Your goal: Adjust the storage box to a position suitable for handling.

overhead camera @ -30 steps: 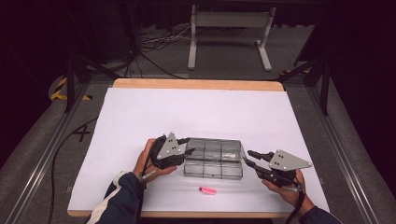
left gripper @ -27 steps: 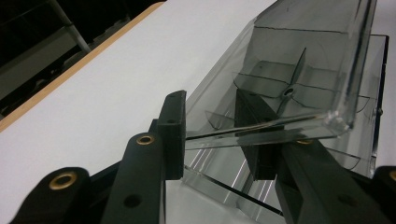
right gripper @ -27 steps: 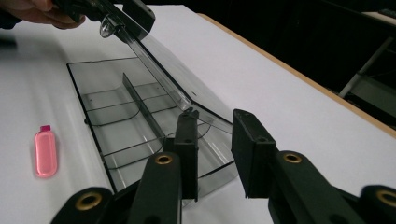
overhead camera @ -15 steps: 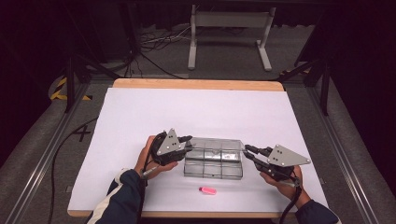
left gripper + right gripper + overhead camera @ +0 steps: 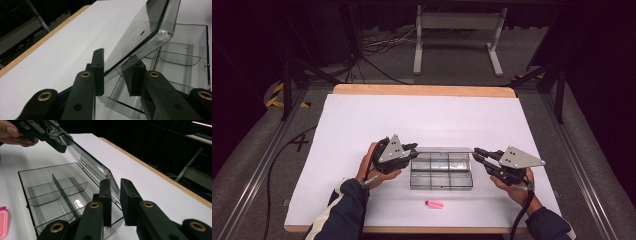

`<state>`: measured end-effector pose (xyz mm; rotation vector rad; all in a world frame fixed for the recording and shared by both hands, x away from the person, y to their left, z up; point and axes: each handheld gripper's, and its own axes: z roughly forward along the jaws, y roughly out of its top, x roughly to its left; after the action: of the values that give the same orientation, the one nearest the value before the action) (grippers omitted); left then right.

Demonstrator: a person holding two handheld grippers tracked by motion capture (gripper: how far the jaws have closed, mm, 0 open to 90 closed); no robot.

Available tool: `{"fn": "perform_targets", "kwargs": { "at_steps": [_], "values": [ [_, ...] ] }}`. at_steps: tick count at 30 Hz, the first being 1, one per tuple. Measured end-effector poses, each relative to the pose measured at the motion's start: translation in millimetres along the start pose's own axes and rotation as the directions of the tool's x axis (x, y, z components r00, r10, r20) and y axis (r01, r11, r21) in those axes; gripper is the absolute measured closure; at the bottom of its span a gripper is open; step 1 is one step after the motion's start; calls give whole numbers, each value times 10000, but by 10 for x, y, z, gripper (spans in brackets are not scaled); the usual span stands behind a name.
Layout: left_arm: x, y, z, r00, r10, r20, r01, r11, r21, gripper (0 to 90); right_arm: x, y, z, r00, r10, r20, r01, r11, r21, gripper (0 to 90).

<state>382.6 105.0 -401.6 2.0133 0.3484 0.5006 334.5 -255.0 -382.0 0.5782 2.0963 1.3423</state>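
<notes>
A clear plastic compartment box [image 5: 441, 172] with inner dividers sits low and centre in the high view, on the white sheet covering the wooden table [image 5: 422, 90]. Its clear hinged lid [image 5: 443, 149] is raised along the far edge. At the box's left end the left gripper [image 5: 413, 149] has its jaws narrowed on the lid's end; in the left gripper view the lid [image 5: 142, 35] slants up toward the upper right of the frame, its edge pinched between the two black jaws, which have just been closing. At the box's right end the right gripper [image 5: 476, 154] does the same: in the right gripper view the jaws, also just closing, stand narrow with the lid's near corner [image 5: 113, 187] between them. A small pink object [image 5: 434, 204] lies on the sheet just below the box, near the bottom of the high view.
</notes>
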Motion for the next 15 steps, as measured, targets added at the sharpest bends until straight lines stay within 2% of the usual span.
{"fn": "perform_targets", "kwargs": {
  "at_steps": [7,15],
  "values": [
    [44,13,3,9999,-105,56,105,9999,-22,728,-32,3,1,9998,138,-142,-140,9998,-153,828],
    [74,20,19,9993,-385,4,385,9992,-144,728,-56,19,27,9999,105,-33,-106,9997,-231,826]
  ]
}}
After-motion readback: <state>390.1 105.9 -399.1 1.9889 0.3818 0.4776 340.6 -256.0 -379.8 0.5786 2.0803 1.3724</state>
